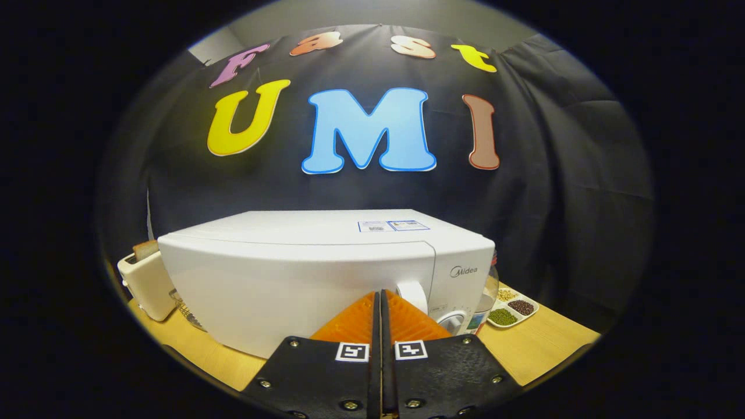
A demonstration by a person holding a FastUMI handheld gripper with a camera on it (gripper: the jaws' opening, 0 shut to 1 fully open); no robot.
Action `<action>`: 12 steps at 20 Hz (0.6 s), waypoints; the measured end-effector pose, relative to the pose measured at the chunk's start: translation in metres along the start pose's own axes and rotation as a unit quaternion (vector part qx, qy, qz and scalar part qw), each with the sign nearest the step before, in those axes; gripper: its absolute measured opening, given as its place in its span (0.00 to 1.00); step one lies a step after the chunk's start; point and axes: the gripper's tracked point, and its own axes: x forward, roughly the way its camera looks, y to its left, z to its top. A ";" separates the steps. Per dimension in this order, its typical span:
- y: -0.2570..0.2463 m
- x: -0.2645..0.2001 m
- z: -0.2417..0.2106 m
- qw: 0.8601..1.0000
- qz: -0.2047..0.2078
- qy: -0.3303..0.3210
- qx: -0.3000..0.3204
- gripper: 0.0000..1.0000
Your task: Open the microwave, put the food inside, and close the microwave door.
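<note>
microwave (302, 273) sits square on the table (541, 349), just ahead of the gripper (380, 308). door handle (414, 295) lies just beyond the fingertips, slightly right, its long axis upright. white box, door shut flush, dial (453, 321) low on the right panel. fingers pressed together, holding nothing. toaster (145, 282) stands left of the microwave; a bean tray (512, 308) sits right, beside a jar (488, 299). food not identified.

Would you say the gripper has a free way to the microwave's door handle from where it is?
Probably yes: the gripper, fingers shut together and holding nothing, points at the microwave, whose door is closed, with the handle just beyond the fingertips and nothing between.
</note>
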 end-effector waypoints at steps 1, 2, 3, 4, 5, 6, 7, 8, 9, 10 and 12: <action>-0.001 -0.011 0.009 1.000 0.004 -0.002 0.000 0.02; -0.002 -0.024 0.017 1.000 0.008 -0.005 -0.001 0.02; -0.004 -0.038 0.026 1.000 0.008 -0.008 -0.004 0.02; -0.004 -0.054 0.036 1.000 0.011 -0.011 -0.006 0.02; -0.004 -0.069 0.047 1.000 0.013 -0.015 -0.005 0.02; -0.005 -0.085 0.058 1.000 0.011 -0.021 -0.006 0.02; -0.005 -0.101 0.070 1.000 0.011 -0.027 -0.008 0.02; -0.002 -0.117 0.082 0.999 0.015 -0.034 -0.009 0.02; 0.001 -0.134 0.095 0.999 0.019 -0.041 -0.007 0.02; 0.001 -0.149 0.108 0.999 0.021 -0.048 -0.006 0.02; 0.004 -0.180 0.134 0.998 0.024 -0.065 -0.011 0.02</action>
